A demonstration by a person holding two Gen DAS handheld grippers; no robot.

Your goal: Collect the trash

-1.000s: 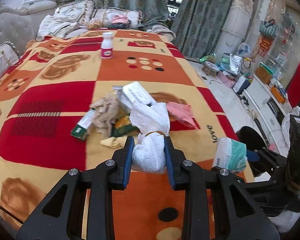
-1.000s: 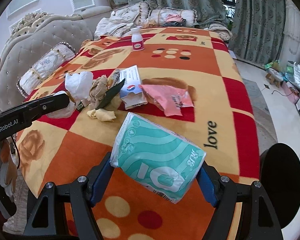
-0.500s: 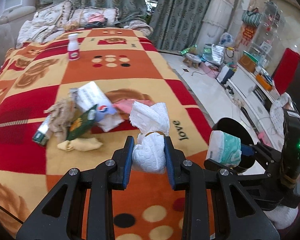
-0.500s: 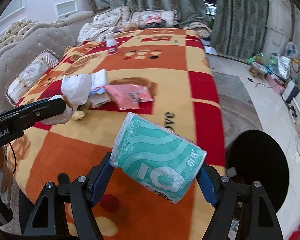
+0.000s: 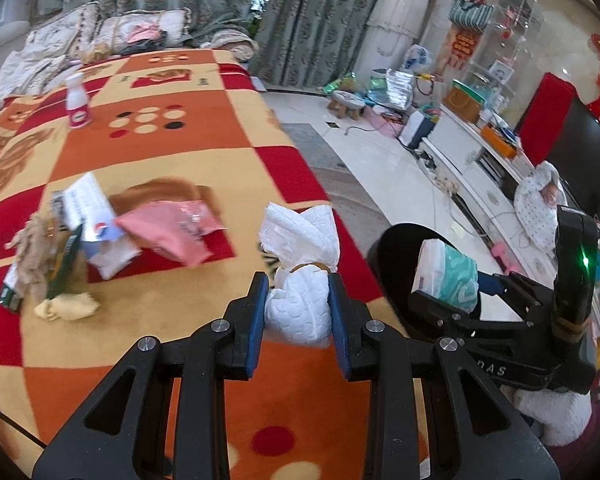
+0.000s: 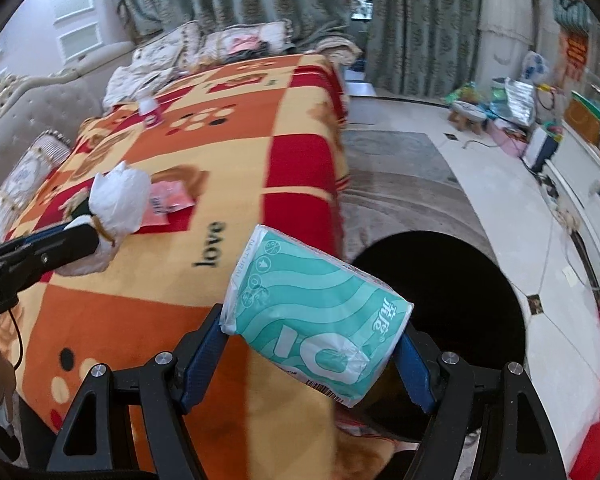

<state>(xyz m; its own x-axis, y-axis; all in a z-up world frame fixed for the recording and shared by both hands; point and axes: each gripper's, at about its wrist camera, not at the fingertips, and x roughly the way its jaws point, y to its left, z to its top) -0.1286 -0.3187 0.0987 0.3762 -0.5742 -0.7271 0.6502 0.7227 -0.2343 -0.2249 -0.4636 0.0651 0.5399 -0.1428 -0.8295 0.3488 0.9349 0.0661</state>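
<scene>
My left gripper [image 5: 298,308] is shut on a crumpled white tissue wad [image 5: 300,256], held above the blanket's right edge; the wad also shows in the right wrist view [image 6: 118,200]. My right gripper [image 6: 308,344] is shut on a teal tissue pack [image 6: 316,316], held over the edge of a black round bin [image 6: 460,296]. The pack [image 5: 448,276] and bin [image 5: 392,248] also show in the left wrist view. More trash lies on the blanket: a pink wrapper [image 5: 172,232], a white Pepsi-marked packet [image 5: 96,216], a green packet [image 5: 66,256], brownish crumpled paper [image 5: 32,248] and a yellow scrap [image 5: 66,308].
A red, orange and yellow blanket [image 5: 160,148] covers the surface. A small white bottle [image 5: 78,106] stands at its far end. Cushions and curtains are behind. To the right is tiled floor with a white cabinet [image 5: 472,152], a stool and bags.
Both grippers have swung right with their loads, from over the blanket toward its right edge. The black bin has come into fuller view under the teal pack.
</scene>
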